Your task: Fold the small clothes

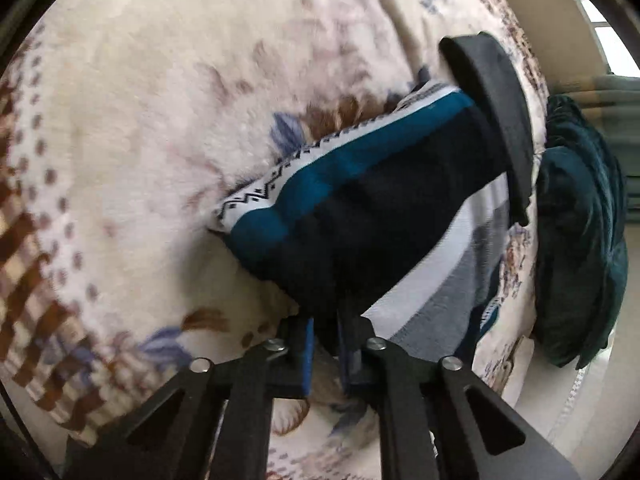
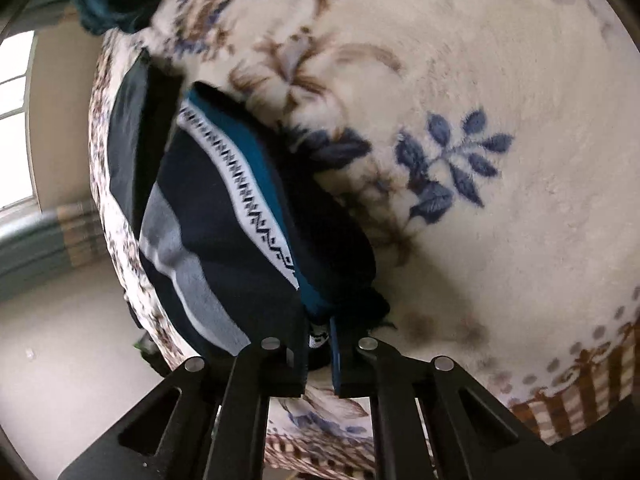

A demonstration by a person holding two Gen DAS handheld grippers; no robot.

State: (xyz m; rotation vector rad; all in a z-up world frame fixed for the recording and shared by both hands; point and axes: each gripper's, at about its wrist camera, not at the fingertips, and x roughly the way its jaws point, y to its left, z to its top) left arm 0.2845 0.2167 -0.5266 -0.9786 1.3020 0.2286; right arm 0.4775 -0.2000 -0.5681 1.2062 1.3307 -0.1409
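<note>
Cream floral blanket carries the striped knit garment, running from six toward two o'clock, left gripper and right gripper each pinching an end; best keep both ends level and taut, edges matched.

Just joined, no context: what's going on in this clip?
A person is folding a small striped knit garment on a floral fleece blanket, using a handheld gripper in each hand. The left gripper and the right gripper each have their jaws clamped on an end of the garment, which is bunched between them. A dark teal cloth lies at the blanket's edge.
</note>
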